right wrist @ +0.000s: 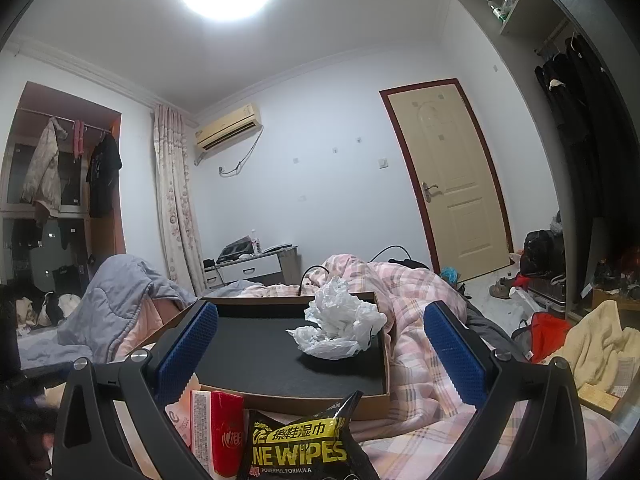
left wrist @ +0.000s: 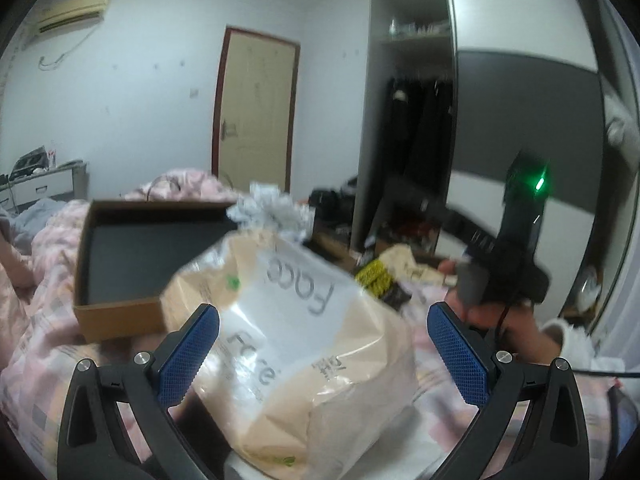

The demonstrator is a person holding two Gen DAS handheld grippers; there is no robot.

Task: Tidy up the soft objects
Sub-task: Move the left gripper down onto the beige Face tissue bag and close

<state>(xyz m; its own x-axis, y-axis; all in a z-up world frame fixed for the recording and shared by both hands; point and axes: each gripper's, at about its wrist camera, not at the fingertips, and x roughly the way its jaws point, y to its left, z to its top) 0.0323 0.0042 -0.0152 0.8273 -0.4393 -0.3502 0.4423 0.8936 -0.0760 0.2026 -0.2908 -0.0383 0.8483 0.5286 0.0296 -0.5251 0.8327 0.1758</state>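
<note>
I am kneeling my work over the bed (right wrist: 420,364), its pink plaid quilt lying under everything, and the shallow cardboard box (right wrist: 376,400) is sitting on it at twelve o'clock from my right gripper (right wrist: 320,354), whose fingers are standing spread with nothing between them. A crumpled white plastic bag (right wrist: 340,326) is already resting in the box toward its one o'clock corner. My left gripper (left wrist: 322,354) is also holding its fingers spread, straddling the big beige tissue pack (left wrist: 304,340) without visibly pressing it; whether the pads are touching I cannot tell through the blur. The risk I am judging: the slick, puffy wrapper could squirm out sideways as I close, or the pack could knock the light box across the soft quilt. Only the right view is showing the black wipes packet (right wrist: 300,450) and the red tissue packet (right wrist: 218,428) at six o'clock, waiting near the box's edge; only the left view is showing the hand (left wrist: 492,308) gripping the right tool at three o'clock.
</note>
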